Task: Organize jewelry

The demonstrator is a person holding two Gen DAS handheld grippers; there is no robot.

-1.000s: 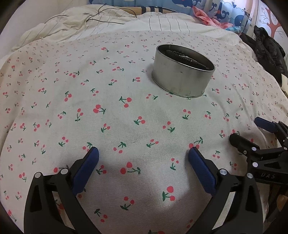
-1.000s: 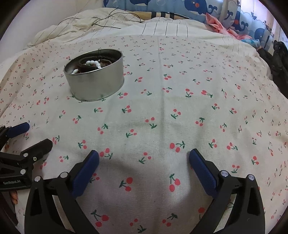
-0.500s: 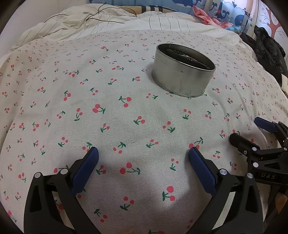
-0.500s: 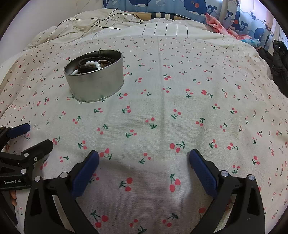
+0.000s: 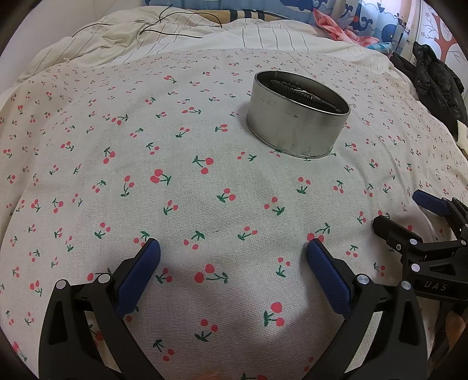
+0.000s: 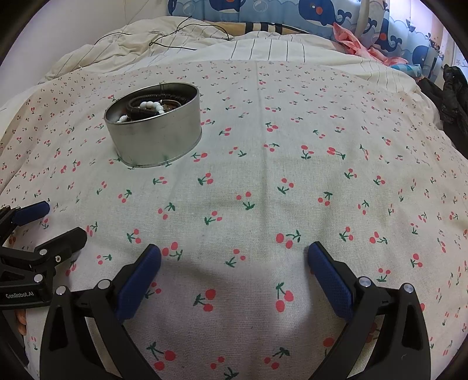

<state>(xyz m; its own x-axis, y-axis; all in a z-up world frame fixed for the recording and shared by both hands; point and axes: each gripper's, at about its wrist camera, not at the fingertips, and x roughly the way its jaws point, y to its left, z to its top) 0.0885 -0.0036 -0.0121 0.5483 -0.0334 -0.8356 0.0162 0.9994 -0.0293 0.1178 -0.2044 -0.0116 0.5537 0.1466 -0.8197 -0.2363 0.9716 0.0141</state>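
1. Nearest to me, the left hand-held gripper [image 5: 233,254] hangs low over the bed with its blue pads spread wide and nothing between them. Over the last second it has barely shifted; the cherry print under it sits almost where it did.
2. Just beside it, the right hand-held gripper [image 6: 234,257] is likewise wide open and empty, and it too has hardly moved. Each one shows at the edge of the other's view, so they hang side by side, near but not touching.
3. Nothing has been picked up or put down in that time. I read this as a rest: no loose piece lies on the cloth that I can see, so the sorting looks finished or close to it.
4. Further out stands the round metal tin [image 6: 155,137], upright on the cloth, well apart from both grippers. Inside it lie a string of white beads [image 6: 146,106] and a dark braided band [image 5: 295,90], coiled together below the rim. That is where the jewelry is.
5. The surface is a bed, covered by a cream sheet with red cherries [image 5: 146,146], soft and slightly domed, so the tin could tip if nudged.
6. Beyond lie a rumpled striped duvet [image 6: 263,49] with a thin black cable [image 6: 175,38] across it, a blue whale-print cushion [image 6: 292,11] by the wall, and a dark jacket [image 5: 438,81] heaped on the right.
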